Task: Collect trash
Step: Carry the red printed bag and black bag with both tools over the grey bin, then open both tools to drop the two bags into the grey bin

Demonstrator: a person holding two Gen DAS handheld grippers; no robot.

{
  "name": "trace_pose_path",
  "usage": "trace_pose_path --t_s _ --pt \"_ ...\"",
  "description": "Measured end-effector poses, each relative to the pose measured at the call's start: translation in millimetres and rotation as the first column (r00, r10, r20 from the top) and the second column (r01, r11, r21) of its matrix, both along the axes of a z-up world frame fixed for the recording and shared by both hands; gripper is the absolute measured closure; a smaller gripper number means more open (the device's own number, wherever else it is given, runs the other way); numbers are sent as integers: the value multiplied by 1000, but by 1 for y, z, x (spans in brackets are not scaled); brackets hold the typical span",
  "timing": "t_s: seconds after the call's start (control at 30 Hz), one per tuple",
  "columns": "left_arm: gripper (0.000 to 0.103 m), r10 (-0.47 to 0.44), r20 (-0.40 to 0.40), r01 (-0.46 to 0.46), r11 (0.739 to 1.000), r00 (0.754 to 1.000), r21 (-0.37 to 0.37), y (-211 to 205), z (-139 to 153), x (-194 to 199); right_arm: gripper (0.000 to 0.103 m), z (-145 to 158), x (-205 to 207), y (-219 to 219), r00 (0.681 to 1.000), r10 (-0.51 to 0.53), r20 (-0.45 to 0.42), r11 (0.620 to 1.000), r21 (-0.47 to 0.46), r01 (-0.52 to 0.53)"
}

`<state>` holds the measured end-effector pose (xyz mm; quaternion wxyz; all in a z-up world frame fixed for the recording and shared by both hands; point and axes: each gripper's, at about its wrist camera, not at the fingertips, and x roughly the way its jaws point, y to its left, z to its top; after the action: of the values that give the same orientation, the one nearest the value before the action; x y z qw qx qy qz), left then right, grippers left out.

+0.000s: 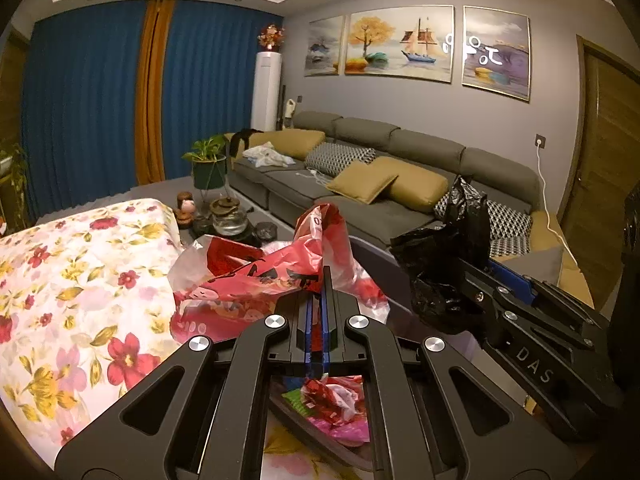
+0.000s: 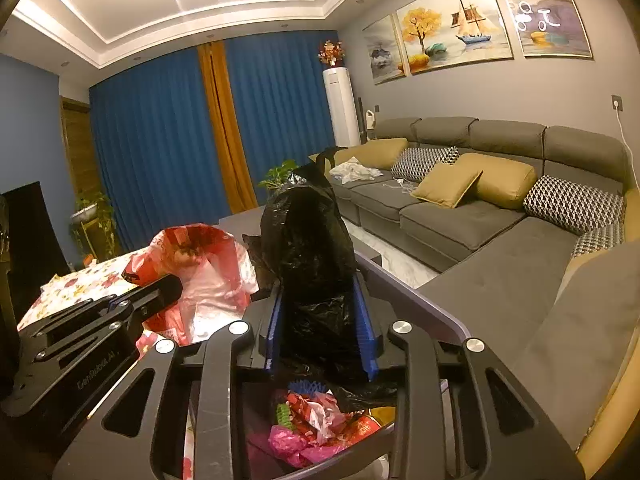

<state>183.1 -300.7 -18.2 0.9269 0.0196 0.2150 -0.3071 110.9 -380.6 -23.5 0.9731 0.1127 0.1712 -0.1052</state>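
A crumpled black bag [image 2: 308, 240] is held upright between the right gripper's [image 2: 322, 320] part-open fingers; a red bag [image 1: 256, 280] is pinched by the closed left gripper [image 1: 318, 312].

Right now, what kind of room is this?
Most likely a home living room. A long grey sofa with cushions runs under paintings on the wall, blue curtains cover the window, and a flowered tablecloth covers a table.
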Motion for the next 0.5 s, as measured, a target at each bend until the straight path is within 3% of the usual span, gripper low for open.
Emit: trace_pose_path --t_s 0.1,0.27,0.5 --pt "97 -2 -7 2 1000 1000 6 0 -4 4 61 0 -1 -3 1000 -8 1 1000 7 8" --pt "85 -7 -21 7 1000 1000 10 -1 -6 10 58 2 -3 -2 1000 -19 4 1000 11 19" --pt "52 14 -15 -14 1000 1000 2 6 -6 11 50 5 -10 -2 999 -45 9 999 22 45"
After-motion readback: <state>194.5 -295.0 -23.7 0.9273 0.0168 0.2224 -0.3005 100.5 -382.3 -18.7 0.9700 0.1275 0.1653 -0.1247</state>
